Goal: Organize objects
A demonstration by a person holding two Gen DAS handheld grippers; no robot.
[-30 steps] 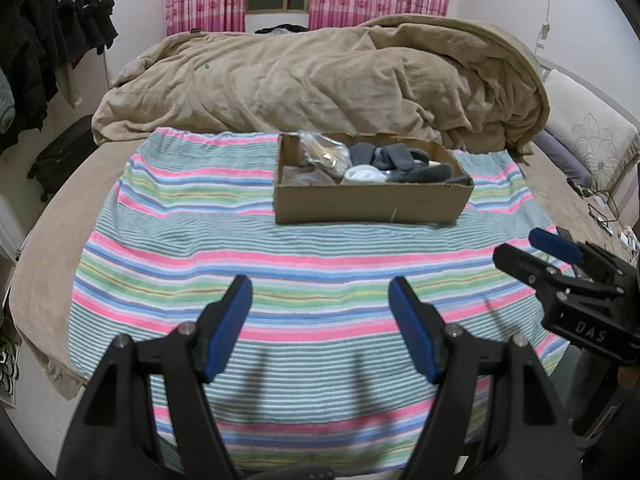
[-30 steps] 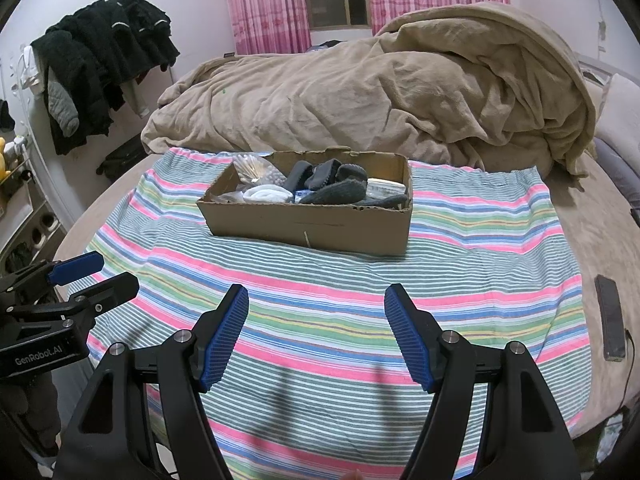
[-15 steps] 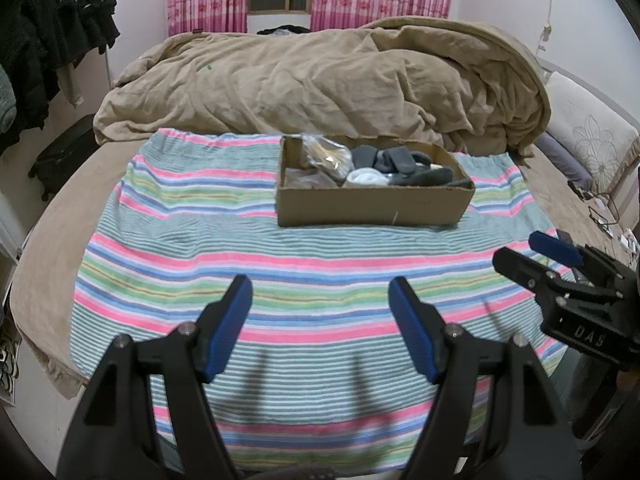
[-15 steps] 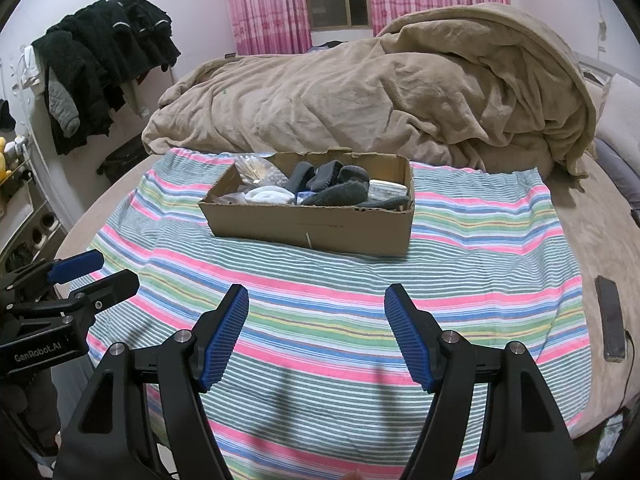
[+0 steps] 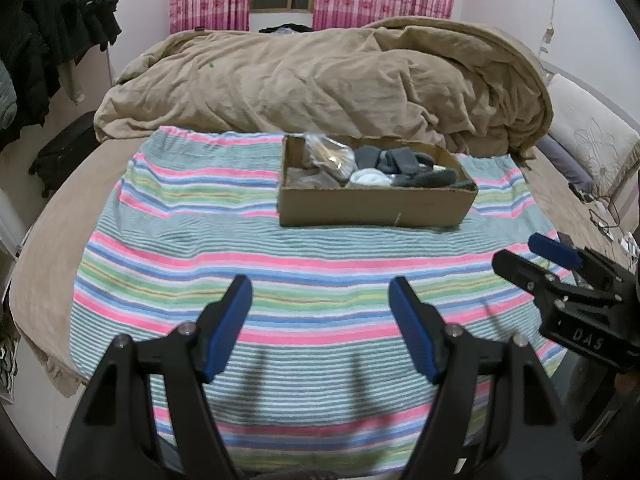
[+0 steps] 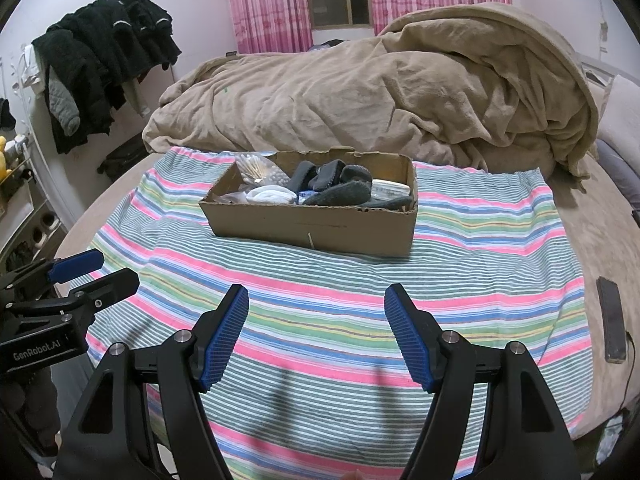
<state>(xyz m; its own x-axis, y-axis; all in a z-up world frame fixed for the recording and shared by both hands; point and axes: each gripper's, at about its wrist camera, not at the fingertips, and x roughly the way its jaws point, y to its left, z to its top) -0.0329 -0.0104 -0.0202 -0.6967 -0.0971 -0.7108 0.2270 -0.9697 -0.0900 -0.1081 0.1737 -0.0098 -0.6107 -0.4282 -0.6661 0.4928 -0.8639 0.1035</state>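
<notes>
A shallow cardboard box (image 5: 376, 208) (image 6: 312, 224) sits on a striped cloth (image 5: 200, 256) (image 6: 480, 264) on the bed. In it lie dark grey socks (image 5: 400, 160) (image 6: 340, 192), a white rolled item (image 5: 370, 178) (image 6: 270, 195) and a clear plastic bag (image 5: 328, 152) (image 6: 258, 168). My left gripper (image 5: 320, 300) is open and empty, above the cloth's near part. My right gripper (image 6: 316, 304) is open and empty, likewise short of the box. Each gripper shows at the edge of the other's view: the right gripper (image 5: 540, 256), the left gripper (image 6: 96, 270).
A crumpled tan duvet (image 5: 320, 88) (image 6: 380, 92) lies behind the box. A dark phone (image 6: 610, 320) lies on the bed right of the cloth. Black clothes (image 6: 104, 56) hang at the left wall. A pillow (image 5: 588, 136) lies at the right.
Both views have shifted slightly; the box sits a little lower in the frames. Both grippers stay open and empty.
</notes>
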